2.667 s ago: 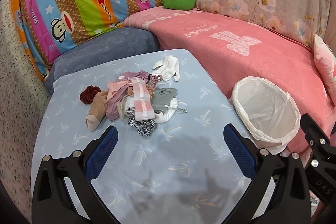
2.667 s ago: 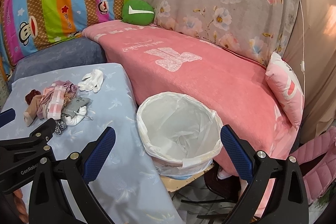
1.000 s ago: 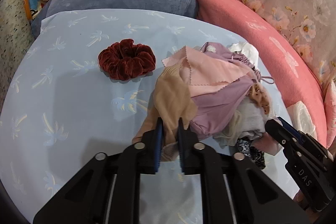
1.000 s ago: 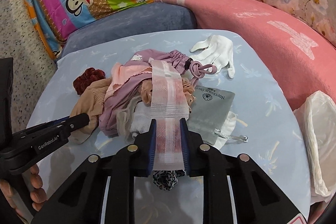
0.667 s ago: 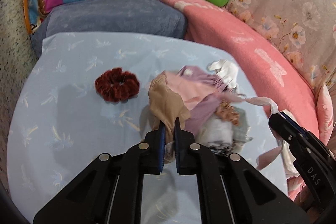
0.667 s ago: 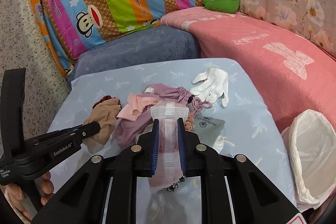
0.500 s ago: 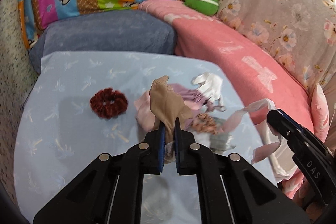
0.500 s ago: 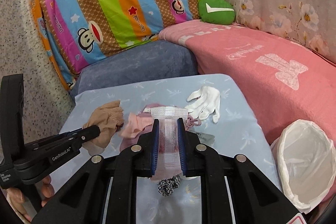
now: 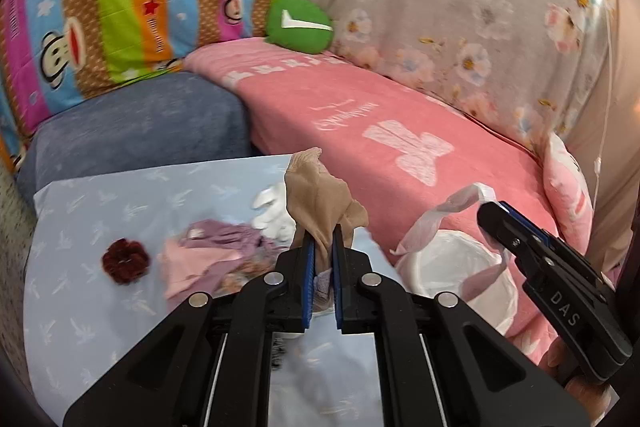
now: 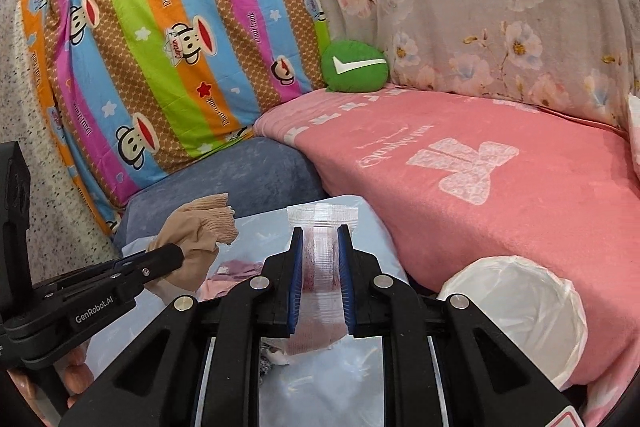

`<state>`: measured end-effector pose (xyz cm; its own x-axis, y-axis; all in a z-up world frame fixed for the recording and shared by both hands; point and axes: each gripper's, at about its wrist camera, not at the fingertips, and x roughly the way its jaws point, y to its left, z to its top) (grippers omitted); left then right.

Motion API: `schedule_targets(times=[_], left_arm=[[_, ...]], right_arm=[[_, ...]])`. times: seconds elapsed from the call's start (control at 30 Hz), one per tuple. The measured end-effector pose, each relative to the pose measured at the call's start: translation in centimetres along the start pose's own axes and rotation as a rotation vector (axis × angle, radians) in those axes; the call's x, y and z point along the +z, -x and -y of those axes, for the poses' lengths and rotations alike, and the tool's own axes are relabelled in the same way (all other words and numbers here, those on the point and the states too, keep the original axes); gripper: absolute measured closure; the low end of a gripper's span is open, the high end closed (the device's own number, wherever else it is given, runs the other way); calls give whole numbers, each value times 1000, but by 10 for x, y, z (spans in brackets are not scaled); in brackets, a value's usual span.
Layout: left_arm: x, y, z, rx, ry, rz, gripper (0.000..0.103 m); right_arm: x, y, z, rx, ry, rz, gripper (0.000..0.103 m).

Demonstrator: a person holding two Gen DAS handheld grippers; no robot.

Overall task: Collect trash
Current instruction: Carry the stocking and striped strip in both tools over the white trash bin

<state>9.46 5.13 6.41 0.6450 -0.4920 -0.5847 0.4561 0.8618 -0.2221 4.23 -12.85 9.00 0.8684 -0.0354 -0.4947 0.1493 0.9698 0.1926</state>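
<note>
A: While both tongs hang above the worktop, what may fail?

B: The lined bin stands beside the worktop, against the pink bed. The left tongs are clamped on a tan stocking; the right tongs pinch a pink-and-clear wrapper. Either limp piece could drape over the rim or slip loose short of it. More pieces lie in a heap.

A: Legible text?

B: "Captain" and "Paul Frank" on the striped monkey sheet; "GenRobot.AI" on the left tongs, "DAS" on the right. The bed's script is unreadable.
</note>
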Motion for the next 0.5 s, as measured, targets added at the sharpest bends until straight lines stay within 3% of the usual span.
schedule_targets(times=[0.5], left_arm=[[-17,-61,123,-148,-164,-97,95]], right_arm=[[-15,12,135,-178,-109,-32,88]])
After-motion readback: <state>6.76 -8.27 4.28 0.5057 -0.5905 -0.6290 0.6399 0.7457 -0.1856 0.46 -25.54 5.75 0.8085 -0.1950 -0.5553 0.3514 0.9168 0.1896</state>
